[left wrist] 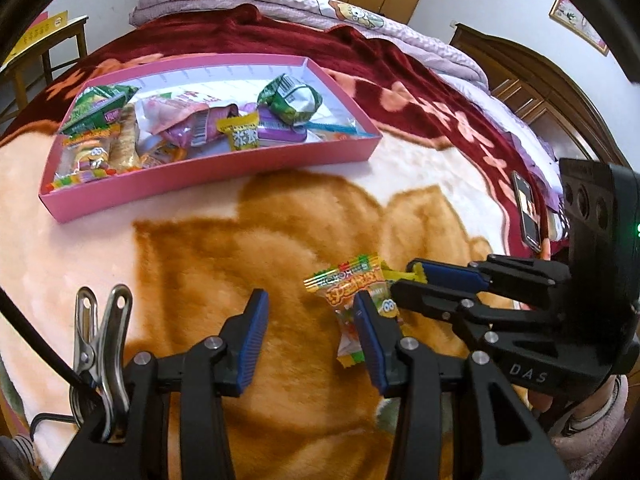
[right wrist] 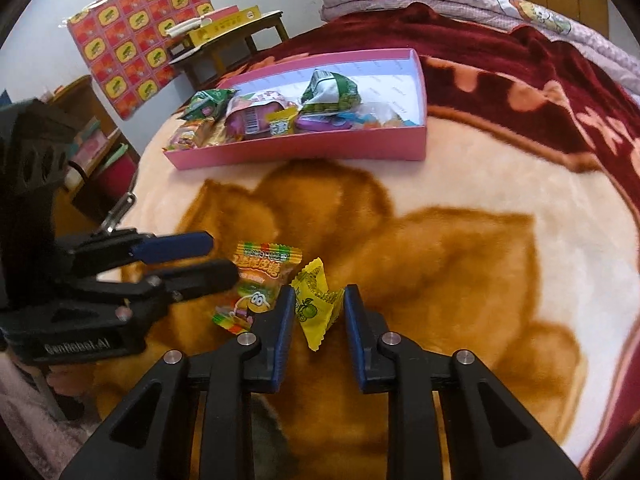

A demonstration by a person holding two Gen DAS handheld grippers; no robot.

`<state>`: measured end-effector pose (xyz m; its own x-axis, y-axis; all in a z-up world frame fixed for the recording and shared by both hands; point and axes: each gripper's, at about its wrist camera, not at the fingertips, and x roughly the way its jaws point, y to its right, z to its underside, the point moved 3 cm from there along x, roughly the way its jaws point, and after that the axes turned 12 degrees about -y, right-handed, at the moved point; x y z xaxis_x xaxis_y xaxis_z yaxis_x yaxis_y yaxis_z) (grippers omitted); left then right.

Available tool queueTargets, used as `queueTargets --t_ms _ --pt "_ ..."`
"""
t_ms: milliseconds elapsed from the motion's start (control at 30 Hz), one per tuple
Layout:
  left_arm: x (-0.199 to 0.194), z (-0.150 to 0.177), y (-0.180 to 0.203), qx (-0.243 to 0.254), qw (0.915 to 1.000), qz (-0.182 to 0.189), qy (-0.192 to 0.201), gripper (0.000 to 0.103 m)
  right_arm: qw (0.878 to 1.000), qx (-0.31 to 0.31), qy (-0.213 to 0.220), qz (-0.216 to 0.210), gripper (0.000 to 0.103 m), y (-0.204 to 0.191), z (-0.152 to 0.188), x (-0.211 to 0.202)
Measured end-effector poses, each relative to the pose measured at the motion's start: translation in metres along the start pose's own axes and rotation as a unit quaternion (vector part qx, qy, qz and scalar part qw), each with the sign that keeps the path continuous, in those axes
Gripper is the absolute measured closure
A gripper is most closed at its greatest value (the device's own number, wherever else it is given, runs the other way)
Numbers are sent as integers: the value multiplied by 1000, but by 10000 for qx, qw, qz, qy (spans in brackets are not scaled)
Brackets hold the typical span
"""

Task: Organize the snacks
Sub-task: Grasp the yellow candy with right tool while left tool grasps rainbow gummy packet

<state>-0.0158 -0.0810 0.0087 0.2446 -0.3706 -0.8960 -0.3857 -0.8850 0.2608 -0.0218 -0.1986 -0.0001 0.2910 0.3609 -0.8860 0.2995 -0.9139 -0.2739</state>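
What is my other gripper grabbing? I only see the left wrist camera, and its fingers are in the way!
Observer: The right gripper is shut on a yellow candy, one finger on each side.
Operator: Is there a picture on it?
Observer: Yes, a green apple is printed on the wrapper.
Operator: What's behind the little table?
Observer: A big red panel with yellow squares stands by the wall there.
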Motion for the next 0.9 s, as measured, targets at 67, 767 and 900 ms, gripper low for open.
queueTargets --t_ms 67,767,900 --pt "0 0 0 12 10000 10 5 56 10000 -15 22 -60 79 -2 -1 1" --pt "10 5 11 267 9985 450 -140 50 9988 83 116 -473 80 -1 1 6" --pt "10 5 11 305 9981 534 -105 53 9979 151 111 -616 80 2 0 7"
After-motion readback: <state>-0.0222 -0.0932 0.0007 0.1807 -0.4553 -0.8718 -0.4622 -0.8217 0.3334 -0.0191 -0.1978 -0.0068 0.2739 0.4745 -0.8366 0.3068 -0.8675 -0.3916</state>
